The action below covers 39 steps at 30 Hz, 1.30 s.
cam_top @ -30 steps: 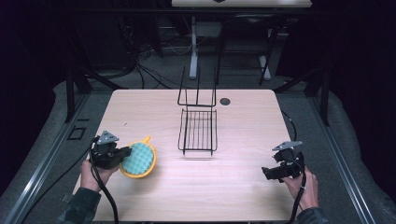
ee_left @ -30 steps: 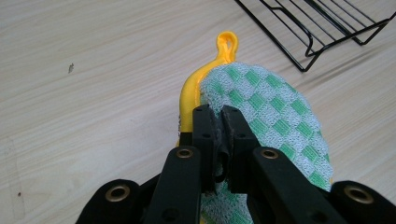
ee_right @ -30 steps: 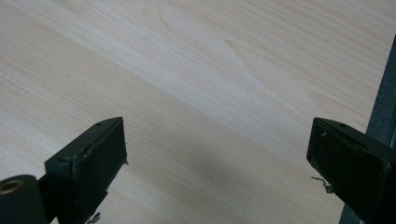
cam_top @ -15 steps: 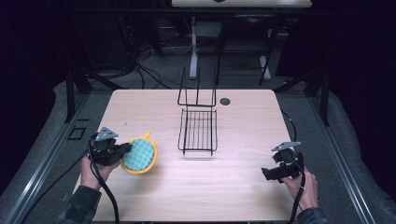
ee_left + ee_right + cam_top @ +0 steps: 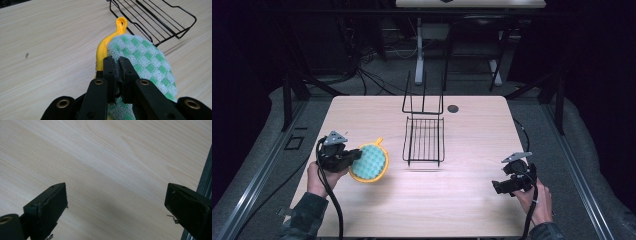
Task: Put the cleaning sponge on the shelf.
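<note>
Where the high view looks down, the left gripper (image 5: 343, 156) holds a green-and-yellow pot holder (image 5: 370, 162) left of the wire rack (image 5: 424, 140) on the bench (image 5: 452, 200). Left gripper view: jaws clamped on its edge. Right gripper view: the right gripper (image 5: 117, 207) has its 2 jaws wide apart.

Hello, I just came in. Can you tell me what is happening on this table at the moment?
A person works at a wooden table with a gripper in each hand. The left gripper is shut on the edge of a green checked pot holder with a yellow rim and hanging loop, holding it at the table's left side. The right gripper is open with nothing between its jaws, above bare wood near the right edge. A black wire rack stands in the middle of the table with nothing on it.
</note>
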### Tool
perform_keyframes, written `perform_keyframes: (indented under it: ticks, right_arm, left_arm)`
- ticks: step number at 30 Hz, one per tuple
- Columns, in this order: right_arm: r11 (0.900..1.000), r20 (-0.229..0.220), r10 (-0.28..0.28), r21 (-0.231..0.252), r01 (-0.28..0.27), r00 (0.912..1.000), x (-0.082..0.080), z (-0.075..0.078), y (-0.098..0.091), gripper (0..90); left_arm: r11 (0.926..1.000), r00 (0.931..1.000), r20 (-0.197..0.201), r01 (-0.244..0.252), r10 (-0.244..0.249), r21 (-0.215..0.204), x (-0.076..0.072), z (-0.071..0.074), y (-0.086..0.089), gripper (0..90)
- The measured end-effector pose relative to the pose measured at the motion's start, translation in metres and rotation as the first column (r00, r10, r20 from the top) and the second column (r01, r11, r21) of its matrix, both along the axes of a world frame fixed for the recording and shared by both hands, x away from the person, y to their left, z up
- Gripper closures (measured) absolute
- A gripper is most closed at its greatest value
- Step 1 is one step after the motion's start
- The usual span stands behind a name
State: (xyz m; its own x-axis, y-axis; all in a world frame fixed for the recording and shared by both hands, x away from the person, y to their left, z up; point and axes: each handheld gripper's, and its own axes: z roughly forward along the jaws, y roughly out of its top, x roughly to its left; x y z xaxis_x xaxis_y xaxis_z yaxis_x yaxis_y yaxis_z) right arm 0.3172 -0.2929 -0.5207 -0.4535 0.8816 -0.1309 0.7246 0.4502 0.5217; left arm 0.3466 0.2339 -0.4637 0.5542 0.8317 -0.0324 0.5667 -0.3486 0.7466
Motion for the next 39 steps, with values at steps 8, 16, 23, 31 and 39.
perform_keyframes:
  ticks: [8,16,23,31,39]
  right_arm:
    - [1.0,-0.003,-0.004,0.006,0.004,1.0,0.001,0.001,-0.002,4.2]
    - [1.0,0.009,-0.003,0.004,0.003,1.0,0.0,0.002,-0.001,4.2]
    - [1.0,-0.001,0.01,-0.003,-0.01,1.0,0.0,0.001,-0.001,4.2]
    - [0.9999,-0.004,0.009,-0.01,-0.009,1.0,-0.001,0.001,0.001,4.2]
    - [0.9999,-0.002,0.01,-0.012,-0.01,0.9999,-0.001,0.0,0.0,4.6]
  left_arm:
    - [0.9998,0.9999,0.002,0.015,-0.015,-0.012,0.003,0.003,-0.009,85.5]
    - [0.9995,0.9995,0.004,0.031,-0.031,-0.01,0.004,0.003,-0.015,85.5]
    - [0.999,0.9991,0.007,0.041,-0.041,-0.02,0.007,0.005,-0.02,85.5]
    - [0.9985,0.9987,0.016,0.049,-0.049,-0.023,0.01,0.009,-0.025,85.5]
    - [0.998,0.9981,0.021,0.058,-0.057,-0.027,0.016,0.012,-0.033,85.5]
